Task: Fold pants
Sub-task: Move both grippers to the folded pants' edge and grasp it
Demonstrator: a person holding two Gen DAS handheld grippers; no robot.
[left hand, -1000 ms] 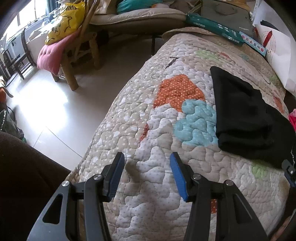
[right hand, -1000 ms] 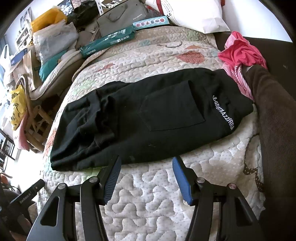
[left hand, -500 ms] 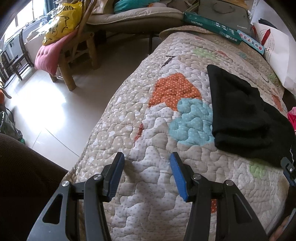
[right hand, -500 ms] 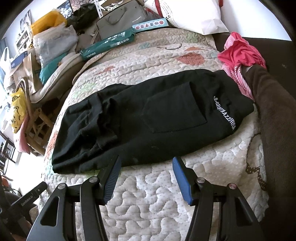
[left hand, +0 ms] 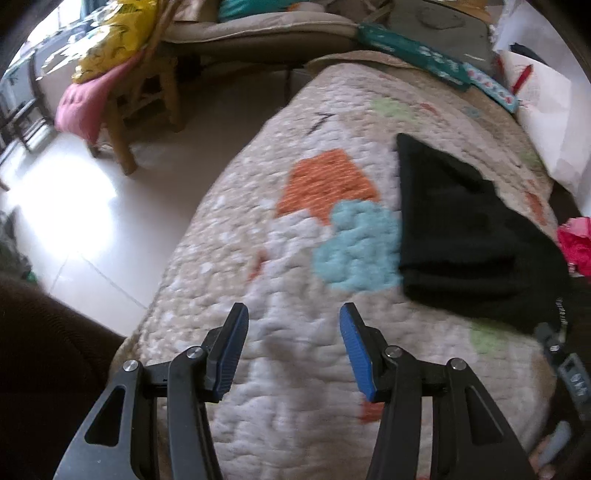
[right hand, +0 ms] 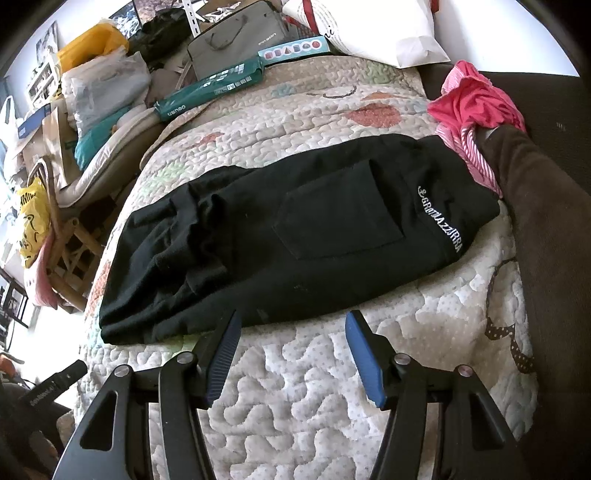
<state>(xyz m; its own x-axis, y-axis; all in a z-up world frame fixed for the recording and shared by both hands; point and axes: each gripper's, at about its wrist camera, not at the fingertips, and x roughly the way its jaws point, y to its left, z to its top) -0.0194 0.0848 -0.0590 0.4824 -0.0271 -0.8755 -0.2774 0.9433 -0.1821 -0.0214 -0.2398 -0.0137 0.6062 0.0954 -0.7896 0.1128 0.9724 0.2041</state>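
Black pants lie folded across the quilted bed, waistband with white lettering to the right, bunched leg end to the left. In the left wrist view the pants' leg end lies at the right. My right gripper is open and empty, just short of the pants' near edge. My left gripper is open and empty over bare quilt, left of the pants.
The patchwork quilt drops off to a white floor at the left. A wooden chair with pink and yellow items stands there. Pink clothing, a white pillow and green boxes lie at the far end.
Both grippers have drawn slightly back and away; the pants stay still. The left view has shifted a little left and is blurred by motion. Both stay open.
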